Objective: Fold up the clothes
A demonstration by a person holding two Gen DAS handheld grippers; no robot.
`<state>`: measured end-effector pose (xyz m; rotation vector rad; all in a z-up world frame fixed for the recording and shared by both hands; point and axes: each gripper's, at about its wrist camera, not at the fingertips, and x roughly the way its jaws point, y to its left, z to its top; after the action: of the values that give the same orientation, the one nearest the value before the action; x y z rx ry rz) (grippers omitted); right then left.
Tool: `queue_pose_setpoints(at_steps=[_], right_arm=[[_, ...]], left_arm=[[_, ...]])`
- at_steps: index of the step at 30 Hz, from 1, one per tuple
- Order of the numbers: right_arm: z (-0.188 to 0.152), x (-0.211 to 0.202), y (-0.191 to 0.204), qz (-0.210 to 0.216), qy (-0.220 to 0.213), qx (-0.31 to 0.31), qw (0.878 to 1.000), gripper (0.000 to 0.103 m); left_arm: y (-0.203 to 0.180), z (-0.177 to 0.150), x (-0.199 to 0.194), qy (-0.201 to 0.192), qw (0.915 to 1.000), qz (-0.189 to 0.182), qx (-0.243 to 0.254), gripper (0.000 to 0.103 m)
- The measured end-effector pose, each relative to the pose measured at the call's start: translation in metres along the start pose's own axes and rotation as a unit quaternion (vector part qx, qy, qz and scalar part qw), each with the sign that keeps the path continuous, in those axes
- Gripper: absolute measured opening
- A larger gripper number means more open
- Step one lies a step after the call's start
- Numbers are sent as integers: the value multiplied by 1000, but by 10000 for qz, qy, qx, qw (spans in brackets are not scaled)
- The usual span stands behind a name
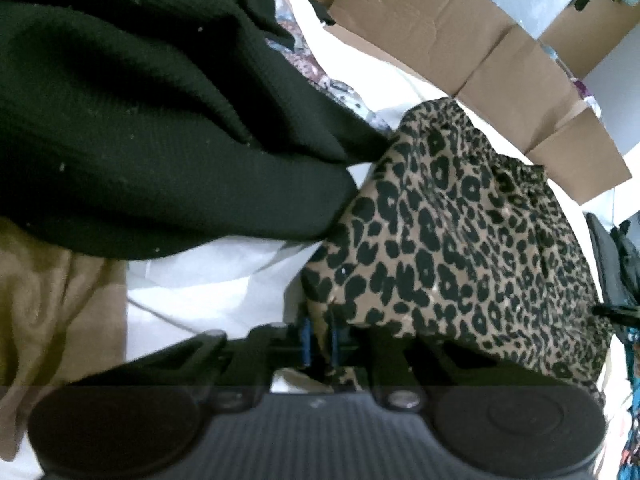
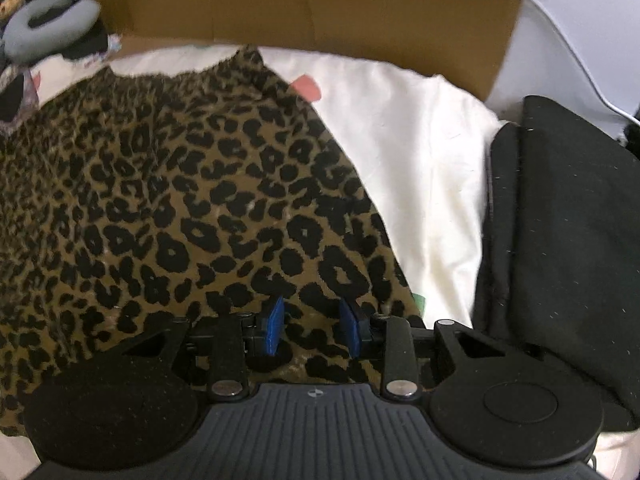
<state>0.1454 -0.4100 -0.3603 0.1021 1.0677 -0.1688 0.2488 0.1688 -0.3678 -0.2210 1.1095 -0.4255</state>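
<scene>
A leopard-print garment lies spread over a white sheet, with both hand-held grippers working at its near edge. The left gripper has its blue pads drawn narrow, a pinch of the print cloth caught between them. The right gripper stands wide above the same garment, nothing between its fingers.

How far the folding has come is hard to judge: the garment looks broad and fairly flat, its far edge running close to a cardboard box, but whether it lies in one layer or is already doubled cannot be told. A black knit garment lies bunched beside it, touching its edge, plainly not folded. A tan cloth sits crumpled in the near left corner. To the right, a dark fabric item looks flat and squared, possibly folded.

The cardboard box stands behind the sheet with its flaps open; its contents are hidden from both views.
</scene>
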Motion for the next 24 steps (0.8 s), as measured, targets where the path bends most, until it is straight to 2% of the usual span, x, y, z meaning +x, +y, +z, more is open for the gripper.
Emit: queue_pose_setpoints(at_steps=[3,4,5,12,15,24], right_arm=[[0,10,-2,-209,100,-137,9996,35],[0,11,-4,-267,115,-154,9995,32],[0,12,-6,-312,129,-155,9993,24],[-1,12,-14,-762,136,-145,9969,20],[-1,3,-22,-614,106,167,9979,21],[-1,-39,-20,-8,-423,572,9975,25]], left_arm=[[-1,2,-7,-7,10000,-51,5,5],[-1,3,-10,-9,10000,-69,7,5],[-1,4,-12,-13,10000,-83,13,5],[-9,15,-33,-68,9998,-189,8,4],[-15,20,-45,-96,9996,-276,-60,3],[-46,39,-74,-34,9980,-585,-217,3]])
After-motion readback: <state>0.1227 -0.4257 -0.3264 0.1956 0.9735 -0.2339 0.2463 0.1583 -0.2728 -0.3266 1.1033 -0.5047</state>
